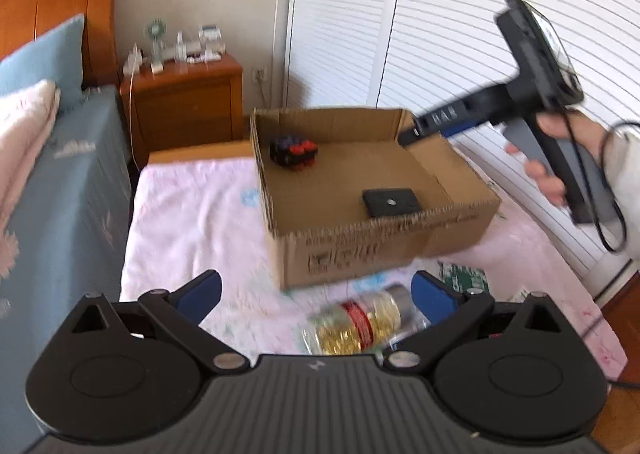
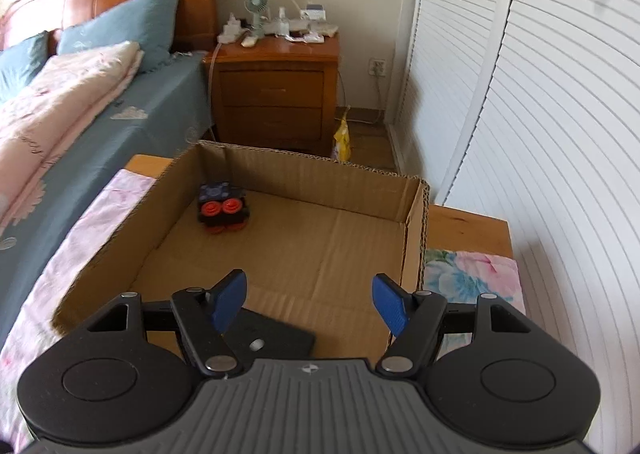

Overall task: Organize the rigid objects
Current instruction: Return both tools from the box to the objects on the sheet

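An open cardboard box (image 1: 400, 246) stands on a pink-covered table. Inside it lie a black block with red round caps (image 1: 293, 150) at the far left and a flat black plate (image 1: 391, 201) near the front wall; both also show in the right wrist view, the block (image 2: 222, 207) and the plate (image 2: 272, 338). My left gripper (image 1: 316, 296) is open and empty above the table, just over a clear jar of gold bits with a red label (image 1: 356, 324). My right gripper (image 2: 310, 300) is open and empty over the box, above the plate.
A bed with blue sheet (image 1: 68, 189) runs along the left. A wooden nightstand (image 2: 276, 93) with a small fan stands behind the box. White louvred doors (image 2: 540, 133) line the right. A green-printed packet (image 1: 464, 278) lies by the jar.
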The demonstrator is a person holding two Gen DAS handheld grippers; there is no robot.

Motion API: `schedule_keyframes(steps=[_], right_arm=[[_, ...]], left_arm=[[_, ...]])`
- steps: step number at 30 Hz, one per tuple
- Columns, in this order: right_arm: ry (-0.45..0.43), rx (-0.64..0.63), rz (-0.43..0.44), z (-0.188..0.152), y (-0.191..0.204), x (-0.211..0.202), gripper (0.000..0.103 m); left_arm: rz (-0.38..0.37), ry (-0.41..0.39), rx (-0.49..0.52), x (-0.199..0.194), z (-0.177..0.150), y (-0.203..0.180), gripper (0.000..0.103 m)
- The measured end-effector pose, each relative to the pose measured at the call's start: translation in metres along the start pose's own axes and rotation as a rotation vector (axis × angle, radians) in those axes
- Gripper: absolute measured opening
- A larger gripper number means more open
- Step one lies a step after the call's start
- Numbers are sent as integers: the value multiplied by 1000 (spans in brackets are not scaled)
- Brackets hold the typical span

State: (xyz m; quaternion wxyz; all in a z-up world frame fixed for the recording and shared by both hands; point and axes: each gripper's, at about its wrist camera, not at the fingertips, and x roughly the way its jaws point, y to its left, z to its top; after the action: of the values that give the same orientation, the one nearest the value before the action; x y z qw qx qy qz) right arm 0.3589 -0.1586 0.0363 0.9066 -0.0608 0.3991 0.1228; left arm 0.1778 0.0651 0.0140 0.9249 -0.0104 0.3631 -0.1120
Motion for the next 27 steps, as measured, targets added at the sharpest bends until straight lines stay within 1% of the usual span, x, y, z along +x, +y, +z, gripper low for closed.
schedule_keyframes(steps=[1,3,5,6,11,15,18,20,24,27], right_arm=[[-2,7,-3,1,0,1,79],[-17,16,4,0,-1,-3,96],[-52,25,7,-3,-3,-14,103],[-72,33,12,-5,-4,-22,103],[-98,79,9,-19,-9,-50,103],[-100,77,-7,-45,-5,-71,103],[-108,60,-29,-71,-1,-84,103],[-109,57,-37,-90,0,-90,103],[-81,66,-80,-132,-3,-96,103],[-41,71,-104,-161,-7,-98,103]], left_arm=[[12,1,-2,0,-3,1,100],[47,-4,3,0,-10,2,100],[54,-3,6,-1,-16,3,100],[49,4,5,0,-17,4,100],[42,16,-20,-1,-27,7,101],[24,28,-32,-3,-36,8,100],[20,30,-23,-5,-43,5,101],[33,29,-3,-7,-48,2,101],[57,29,37,-10,-56,-3,101],[68,40,32,-11,-62,-1,101]])
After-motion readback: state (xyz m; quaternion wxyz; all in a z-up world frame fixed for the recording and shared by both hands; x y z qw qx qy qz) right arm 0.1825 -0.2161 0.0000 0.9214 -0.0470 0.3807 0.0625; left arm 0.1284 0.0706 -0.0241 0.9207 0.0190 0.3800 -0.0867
